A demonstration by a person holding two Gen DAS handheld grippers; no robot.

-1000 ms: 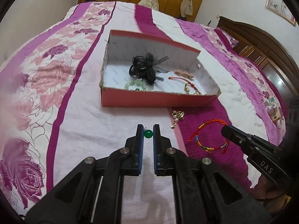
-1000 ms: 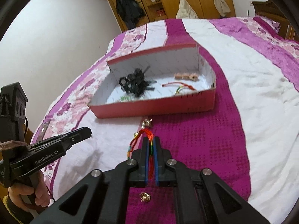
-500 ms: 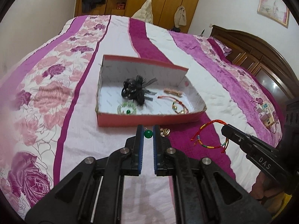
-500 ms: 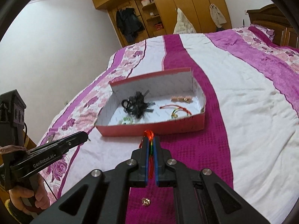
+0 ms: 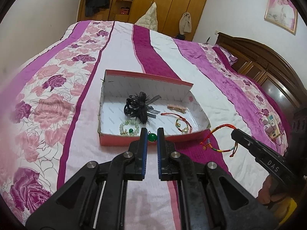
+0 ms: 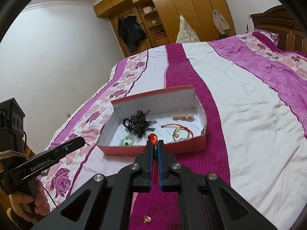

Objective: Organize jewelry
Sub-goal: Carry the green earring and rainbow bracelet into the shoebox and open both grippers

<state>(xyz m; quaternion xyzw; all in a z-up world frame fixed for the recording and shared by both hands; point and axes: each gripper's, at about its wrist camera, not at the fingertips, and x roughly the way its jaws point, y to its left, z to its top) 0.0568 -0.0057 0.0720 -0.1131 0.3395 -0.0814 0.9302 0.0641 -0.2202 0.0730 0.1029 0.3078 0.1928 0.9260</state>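
My left gripper [image 5: 152, 132] is shut on a small green bead pendant [image 5: 152, 137], held in the air just in front of the red box [image 5: 122, 143]. My right gripper [image 6: 155, 143] is shut on a red and multicoloured cord bracelet [image 6: 153, 137], whose loop hangs from its tips in the left wrist view [image 5: 208, 144]. The box has a white inside and lies on the bed. In it are a black hair bow [image 5: 141, 107], a green bead bracelet [image 5: 129, 129], a red cord bracelet with gold charms [image 5: 182, 123] and a pink clip [image 5: 176, 107].
A small gold piece [image 6: 147, 219] lies on the magenta stripe of the bedspread below my right gripper. A person's hand [image 6: 28, 201] holds the left gripper [image 6: 83, 140] at the left edge. Wooden wardrobes stand behind the bed and a dark headboard [image 5: 268, 65] at the right.
Both grippers have risen from the bedspread with their pieces still held, and the views have tilted up. The box now appears lower and closer to the fingertips.
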